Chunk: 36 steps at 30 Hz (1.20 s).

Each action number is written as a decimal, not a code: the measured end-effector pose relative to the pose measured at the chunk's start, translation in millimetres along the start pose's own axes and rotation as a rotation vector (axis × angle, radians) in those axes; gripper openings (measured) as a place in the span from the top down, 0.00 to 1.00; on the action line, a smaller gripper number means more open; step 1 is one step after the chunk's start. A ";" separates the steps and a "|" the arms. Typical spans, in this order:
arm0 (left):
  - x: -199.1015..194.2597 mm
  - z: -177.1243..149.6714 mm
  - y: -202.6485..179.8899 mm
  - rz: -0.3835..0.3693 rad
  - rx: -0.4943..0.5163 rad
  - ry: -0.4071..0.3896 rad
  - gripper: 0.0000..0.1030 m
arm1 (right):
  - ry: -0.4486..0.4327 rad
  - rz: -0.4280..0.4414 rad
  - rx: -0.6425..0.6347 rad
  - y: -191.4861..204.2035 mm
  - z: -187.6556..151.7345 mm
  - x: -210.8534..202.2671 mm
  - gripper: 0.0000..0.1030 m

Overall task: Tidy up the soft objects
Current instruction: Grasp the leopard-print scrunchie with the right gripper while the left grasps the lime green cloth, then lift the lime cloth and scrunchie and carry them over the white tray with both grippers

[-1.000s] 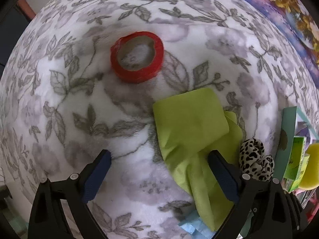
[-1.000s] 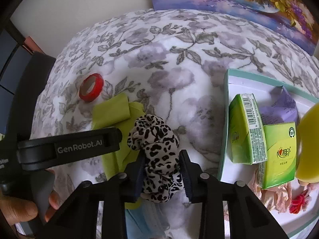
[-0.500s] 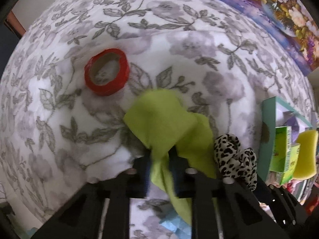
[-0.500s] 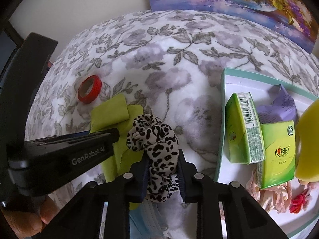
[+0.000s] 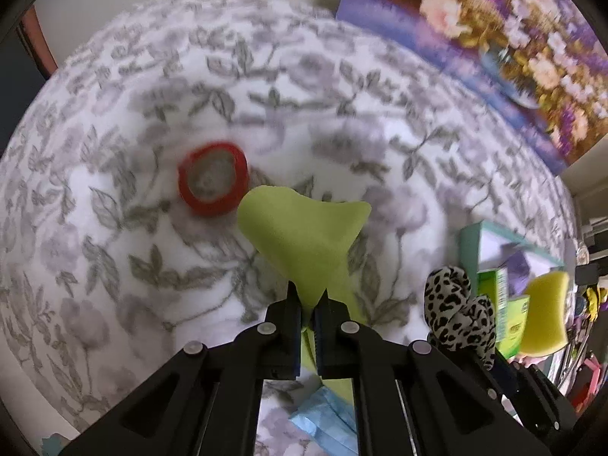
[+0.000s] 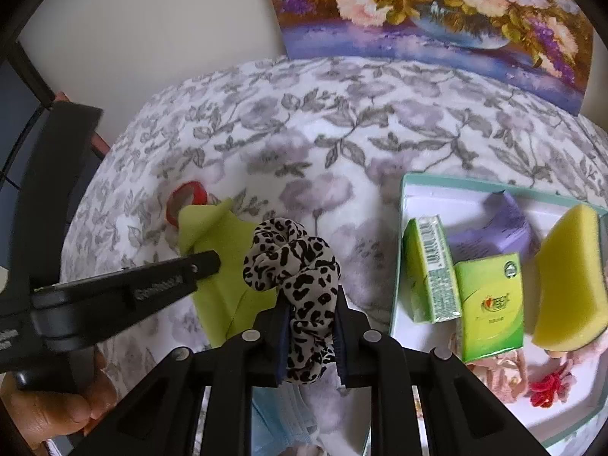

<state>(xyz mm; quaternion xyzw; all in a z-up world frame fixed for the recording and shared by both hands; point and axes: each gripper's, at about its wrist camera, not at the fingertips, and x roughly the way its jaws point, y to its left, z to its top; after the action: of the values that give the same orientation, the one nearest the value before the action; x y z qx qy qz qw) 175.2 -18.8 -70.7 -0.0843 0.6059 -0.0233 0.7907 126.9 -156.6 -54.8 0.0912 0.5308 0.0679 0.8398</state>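
My left gripper point(image 5: 307, 296) is shut on a lime-green cloth point(image 5: 304, 235), which hangs lifted off the floral blanket point(image 5: 114, 266). In the right wrist view the same cloth point(image 6: 224, 235) trails under the left gripper's fingers point(image 6: 205, 264). My right gripper point(image 6: 309, 296) is closing its jaws on a leopard-print scrunchie point(image 6: 292, 262), with both pads pressing its sides. The scrunchie point(image 5: 456, 304) is raised off the blanket. A teal-rimmed white tray point(image 6: 402, 190) lies to the right.
A red tape roll point(image 5: 212, 178) lies on the blanket behind the cloth. A blue face mask point(image 6: 285, 414) lies below both grippers. The tray holds a yellow sponge point(image 6: 570, 277), green tissue packs point(image 6: 490, 304), a purple packet point(image 6: 501, 224) and pink hair ties point(image 6: 505, 376). A flower painting point(image 6: 437, 11) stands behind.
My left gripper closed on the green cloth and lifted it off the blanket. My right gripper tightened on the scrunchie and raised it.
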 end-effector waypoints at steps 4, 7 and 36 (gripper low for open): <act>-26.4 2.1 2.8 -0.006 0.007 -0.084 0.95 | -0.037 -0.005 0.015 -1.0 3.8 -15.1 0.80; -47.6 2.5 8.3 -0.025 0.012 -0.132 0.95 | -0.064 -0.031 0.016 -2.7 5.4 -27.5 0.80; -100.0 -38.9 -94.0 -0.116 0.275 -0.220 0.95 | -0.195 -0.159 0.152 -72.3 -1.3 -109.0 0.80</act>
<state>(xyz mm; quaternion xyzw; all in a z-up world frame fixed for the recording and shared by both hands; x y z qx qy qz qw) 117.4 -101.5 30.2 -0.0122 0.5009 -0.1422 0.8537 80.4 -249.9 24.2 0.1186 0.4559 -0.0483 0.8808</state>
